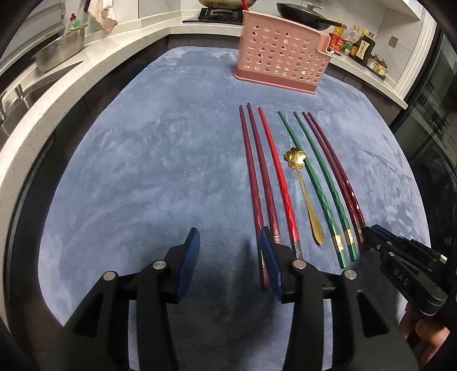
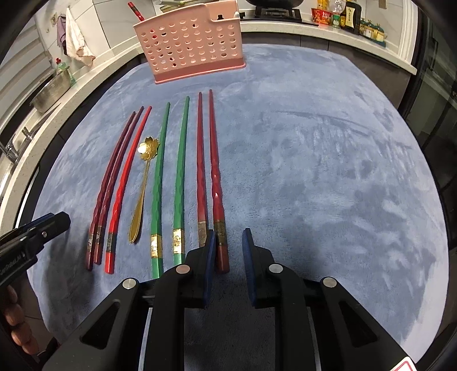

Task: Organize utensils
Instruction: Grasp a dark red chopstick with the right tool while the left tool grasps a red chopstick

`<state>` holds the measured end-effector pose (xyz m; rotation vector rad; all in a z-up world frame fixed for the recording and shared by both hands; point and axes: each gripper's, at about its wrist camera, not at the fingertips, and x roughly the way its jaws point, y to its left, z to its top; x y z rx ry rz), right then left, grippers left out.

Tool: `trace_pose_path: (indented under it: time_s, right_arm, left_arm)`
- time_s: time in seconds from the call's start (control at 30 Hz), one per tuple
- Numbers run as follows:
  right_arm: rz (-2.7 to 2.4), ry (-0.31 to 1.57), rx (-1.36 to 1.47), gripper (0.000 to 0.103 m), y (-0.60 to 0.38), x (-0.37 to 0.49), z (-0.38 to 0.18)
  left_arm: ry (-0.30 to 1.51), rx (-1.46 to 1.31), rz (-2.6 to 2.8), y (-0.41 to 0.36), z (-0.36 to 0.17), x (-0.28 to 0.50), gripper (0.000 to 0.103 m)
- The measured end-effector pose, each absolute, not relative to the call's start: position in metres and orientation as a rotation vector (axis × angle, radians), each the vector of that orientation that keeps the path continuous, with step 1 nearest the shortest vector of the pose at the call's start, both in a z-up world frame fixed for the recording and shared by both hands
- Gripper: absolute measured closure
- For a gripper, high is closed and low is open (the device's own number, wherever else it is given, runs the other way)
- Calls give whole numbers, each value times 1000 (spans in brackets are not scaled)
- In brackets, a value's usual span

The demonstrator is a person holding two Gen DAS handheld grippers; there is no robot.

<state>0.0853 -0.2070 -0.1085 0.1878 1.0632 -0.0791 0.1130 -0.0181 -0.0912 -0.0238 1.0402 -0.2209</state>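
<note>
Barely begun, I judge: one red chopstick (image 2: 134, 10) stands in the pink holder (image 2: 188, 42); seven chopsticks (image 2: 180, 177) and a gold spoon (image 2: 141, 188) lie before it on the tabletop (image 2: 314, 171). Left gripper (image 1: 228, 256) and right gripper (image 2: 228, 251) are both spread, empty.

Our left tongs (image 1: 228, 256) and right tongs (image 2: 228, 251) are black, with blue ribbed pads (image 1: 190, 256), silver pivot screws (image 1: 159, 264) and "DAS" lettering (image 1: 401, 276).

Blue cloth (image 1: 142, 171), steel colander (image 1: 61, 51), frying pan (image 1: 302, 14), sauce bottles (image 1: 362, 45)
</note>
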Motion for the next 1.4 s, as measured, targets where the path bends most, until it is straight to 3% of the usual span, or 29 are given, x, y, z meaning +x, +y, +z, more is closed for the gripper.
trace_pose_path:
  time_s: [0.13, 0.23, 1.17, 1.4]
  right_arm:
    - [-80, 1061, 178, 87, -206, 86, -110]
    - [-81, 1060, 177, 95, -206, 86, -110]
    - [-87, 1064, 187, 95, -206, 77, -110]
    - [-87, 1065, 186, 95, -205, 77, -110]
  left_arm:
    - [1046, -20, -228, -21, -93, 112, 60]
    - [1059, -21, -239, -23, -96, 112, 60]
    - [1115, -2, -247, -33, -120, 111, 60]
    - [1107, 19, -224, -32, -122, 110, 74]
